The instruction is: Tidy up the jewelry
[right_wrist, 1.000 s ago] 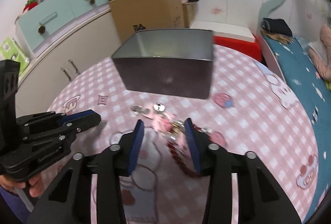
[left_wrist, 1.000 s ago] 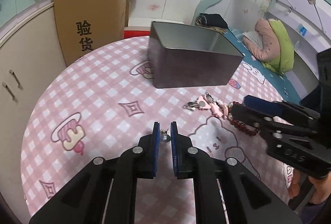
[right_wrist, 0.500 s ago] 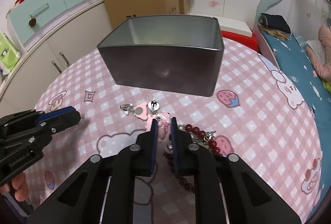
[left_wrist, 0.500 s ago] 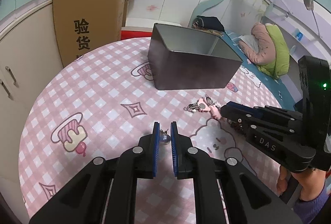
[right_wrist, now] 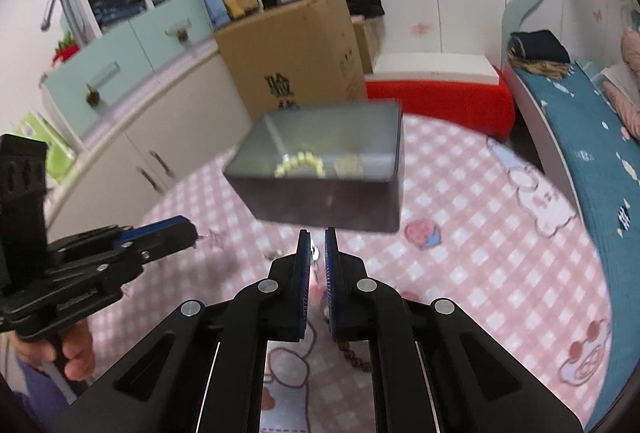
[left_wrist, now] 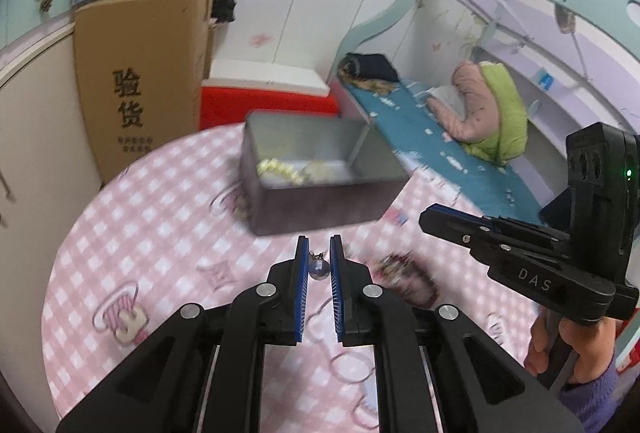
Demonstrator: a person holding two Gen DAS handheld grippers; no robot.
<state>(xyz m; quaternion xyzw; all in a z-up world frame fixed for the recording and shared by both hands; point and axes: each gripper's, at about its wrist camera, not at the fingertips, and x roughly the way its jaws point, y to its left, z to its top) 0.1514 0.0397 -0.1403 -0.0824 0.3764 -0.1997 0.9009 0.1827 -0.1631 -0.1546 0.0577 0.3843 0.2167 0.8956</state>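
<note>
Left wrist view: left gripper (left_wrist: pixel 319 265) clamped on a small bluish bead pendant (left_wrist: pixel 318 268), lifted above the pink checked tablecloth (left_wrist: pixel 132 233). Right wrist view: right gripper (right_wrist: pixel 318 257) pinched shut on a pink and silver trinket (right_wrist: pixel 315 265), red beads (right_wrist: pixel 354 355) trailing below. Beyond both: grey metal tin (left_wrist: pixel 320 189), open-topped, gold chains (left_wrist: pixel 280 169) inside.

Pink-and-white checks cover the desk (left_wrist: pixel 120 233), with cartoon prints scattered on it. The tin (left_wrist: pixel 320 209) is dark grey outside — silvery within, yellowish beads (left_wrist: pixel 280 169) on its floor. Each hand-held gripper is black with blue pads (left_wrist: pixel 303 273). Box (left_wrist: pixel 144 73) — brown, black characters.
</note>
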